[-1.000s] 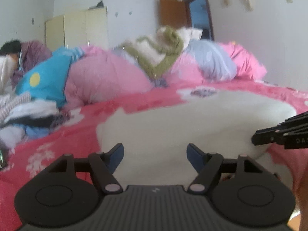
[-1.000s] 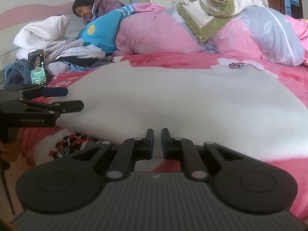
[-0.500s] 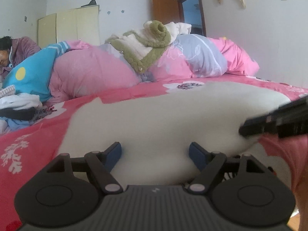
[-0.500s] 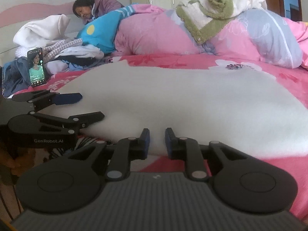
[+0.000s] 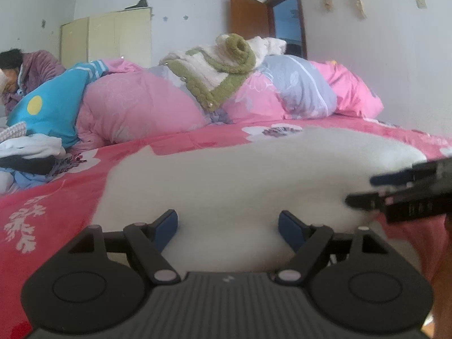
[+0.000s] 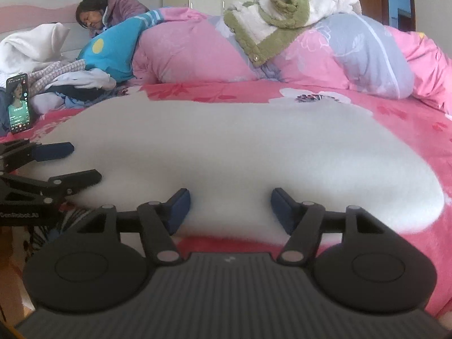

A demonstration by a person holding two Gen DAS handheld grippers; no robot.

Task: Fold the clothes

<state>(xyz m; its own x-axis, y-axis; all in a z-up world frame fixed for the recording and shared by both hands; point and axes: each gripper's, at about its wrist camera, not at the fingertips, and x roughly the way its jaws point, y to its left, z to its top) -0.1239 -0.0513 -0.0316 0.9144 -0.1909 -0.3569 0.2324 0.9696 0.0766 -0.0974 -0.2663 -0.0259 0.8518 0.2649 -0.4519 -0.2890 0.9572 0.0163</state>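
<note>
A white fleecy garment (image 5: 254, 180) (image 6: 226, 147) lies spread flat on the pink flowered bed. My left gripper (image 5: 227, 223) stands open low at its near edge, the white cloth filling the gap between the blue pads without being pinched. My right gripper (image 6: 230, 200) is at the same near edge further right. Its jaws are opening and the pads stand clear of the cloth. Each gripper shows in the other's view: the right gripper (image 5: 395, 192) at the right side, the left gripper (image 6: 62, 166) at the left side, both beside the garment.
Rolled pink and grey quilts (image 6: 197, 50) with a green-and-white fleece (image 6: 271, 19) on top lie across the far side of the bed. A person (image 6: 113, 11) rests at the headboard by a clothes pile (image 6: 70, 82). A lit phone (image 6: 19, 103) stands at the left.
The right gripper's jaws went from nearly shut to wide apart. The left gripper sank a little toward the garment's near edge and its jaws spread slightly.
</note>
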